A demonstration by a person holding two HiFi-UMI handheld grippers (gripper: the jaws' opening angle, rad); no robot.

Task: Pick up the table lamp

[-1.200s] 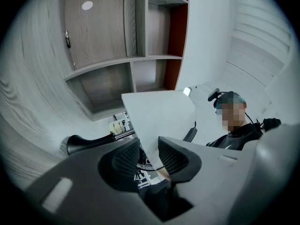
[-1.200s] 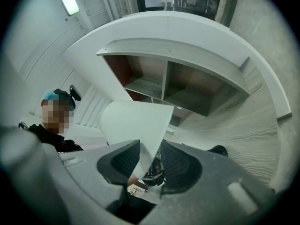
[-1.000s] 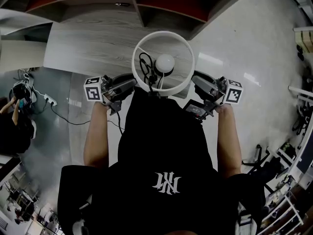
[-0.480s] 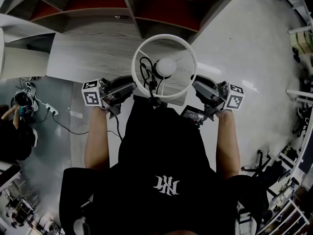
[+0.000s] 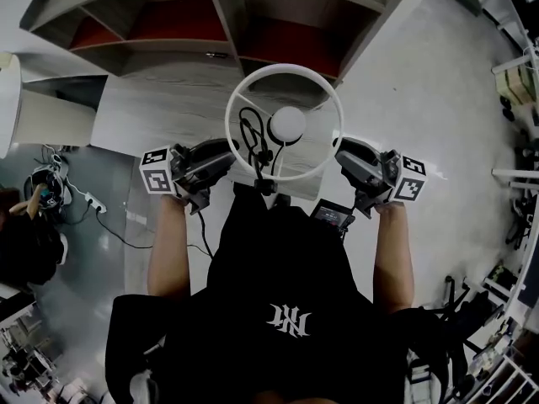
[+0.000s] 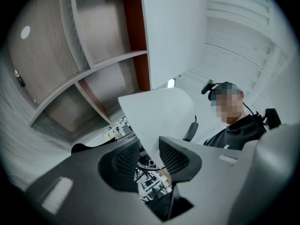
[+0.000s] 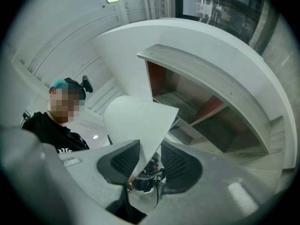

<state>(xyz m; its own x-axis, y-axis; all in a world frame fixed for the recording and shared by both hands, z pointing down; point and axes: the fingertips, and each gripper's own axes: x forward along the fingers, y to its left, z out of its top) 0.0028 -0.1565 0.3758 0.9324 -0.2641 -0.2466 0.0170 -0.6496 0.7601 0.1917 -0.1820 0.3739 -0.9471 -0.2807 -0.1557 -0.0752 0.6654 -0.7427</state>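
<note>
So the table lamp is hanging between the two grippers right in the middle of the head view. We're looking straight down into its round white shade, with the bulb showing as a pale ball in the centre. A black cord is looping inside the ring on the left. The left gripper is biting the shade's rim from the left of the frame and the right gripper is doing the same from the right. Their marker cubes are sticking out toward the frame's sides. In the left gripper view the thin white wall of the shade is running down between the two dark ribbed pads, which are pressing on it from both sides. The right gripper view is showing the same pinch on the shade's edge, so both grippers are gripping the lamp by its shade. The base is hiding under the shade in the head view. The wood-grain bench is lying below the ring, upper middle of the frame. A shelf unit with reddish back panels is filling the top, and the person's black shirt is taking up the bottom.
</note>
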